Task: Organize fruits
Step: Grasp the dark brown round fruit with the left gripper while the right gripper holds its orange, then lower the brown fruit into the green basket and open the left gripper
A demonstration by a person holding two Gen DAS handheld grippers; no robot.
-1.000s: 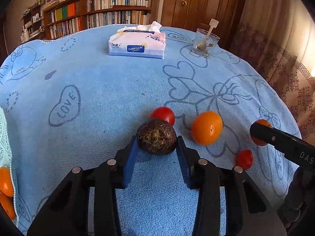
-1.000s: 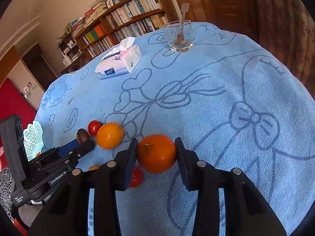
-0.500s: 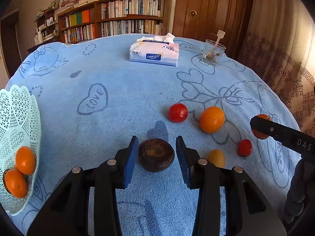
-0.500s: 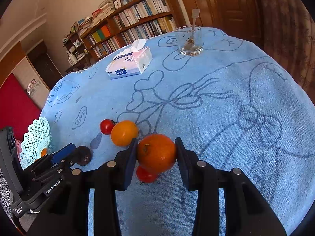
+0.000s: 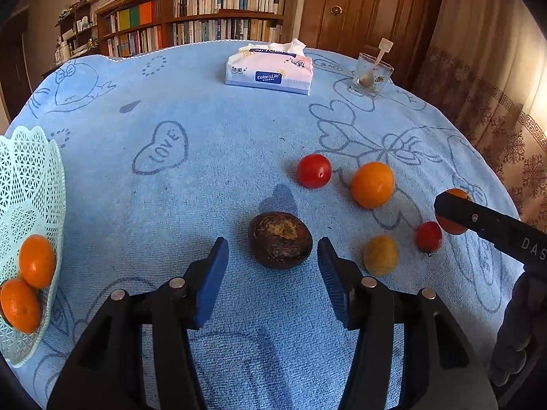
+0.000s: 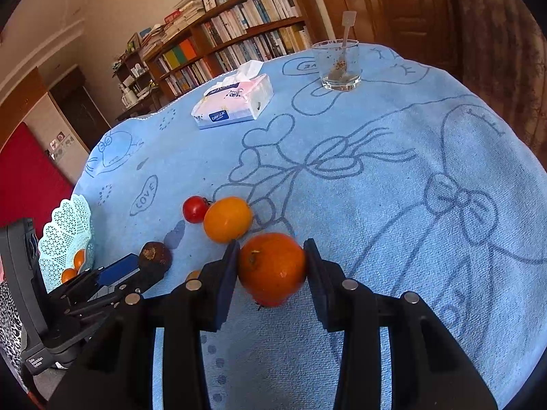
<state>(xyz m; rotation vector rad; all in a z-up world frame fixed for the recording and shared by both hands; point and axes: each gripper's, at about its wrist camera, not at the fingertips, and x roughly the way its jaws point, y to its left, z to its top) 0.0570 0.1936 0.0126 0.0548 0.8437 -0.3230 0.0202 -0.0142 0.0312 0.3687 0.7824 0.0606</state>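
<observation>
Since left gripper (image 5: 272, 275) opened — dark fruit (image 5: 280, 240) released.

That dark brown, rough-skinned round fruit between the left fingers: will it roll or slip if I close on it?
The dark brown rough-skinned fruit sits still on the blue terry tablecloth, so rolling seems unlikely. Its matte, scabby skin should grip well; the left gripper is open around it.

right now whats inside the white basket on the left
Two oranges lie in the lattice basket, touching, low by its near wall. The left wrist view's edge cuts off the basket's left part, so anything more there is unseen.
</observation>
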